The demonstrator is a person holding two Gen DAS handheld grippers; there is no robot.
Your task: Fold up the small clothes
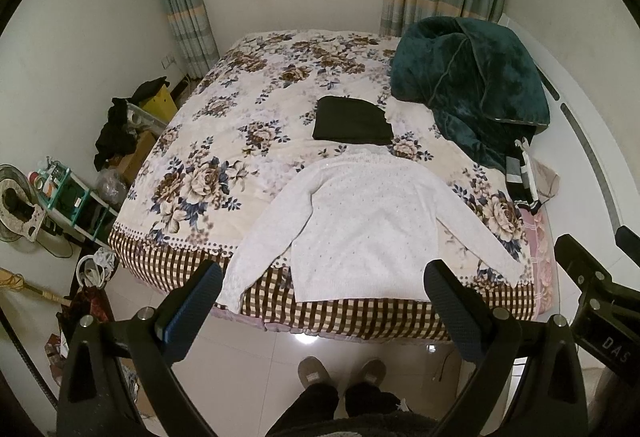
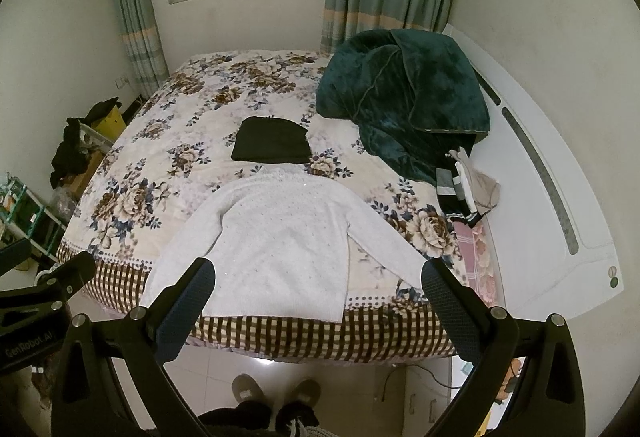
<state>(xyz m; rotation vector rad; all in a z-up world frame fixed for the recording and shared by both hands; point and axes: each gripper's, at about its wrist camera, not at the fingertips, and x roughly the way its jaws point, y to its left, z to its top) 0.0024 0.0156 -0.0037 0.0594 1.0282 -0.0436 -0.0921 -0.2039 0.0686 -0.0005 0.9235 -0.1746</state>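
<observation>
so, from the left wrist camera, the left gripper hangs above the near edge of the bed with its jaws spread wide and nothing between them. a white sweater lies flat on the floral bedspread, hem at the checked border by the near edge, both sleeves angled outward and down; the left sleeve tip droops over the bed edge. beyond its collar sits a folded black garment, just apart from the sweater. a dark green blanket is heaped at the far right of the bed, and a small pile of striped and beige clothes lies below it, though what those pieces are is hard to make out. the person's slippered feet stand on the tiled floor, and part of the right gripper shows at the right edge.

from the right wrist camera, the right gripper also hovers over the near bed edge, jaws released and empty. the white sweater is spread between the two fingers in view, the folded black garment beyond it, the green blanket to the right.
</observation>
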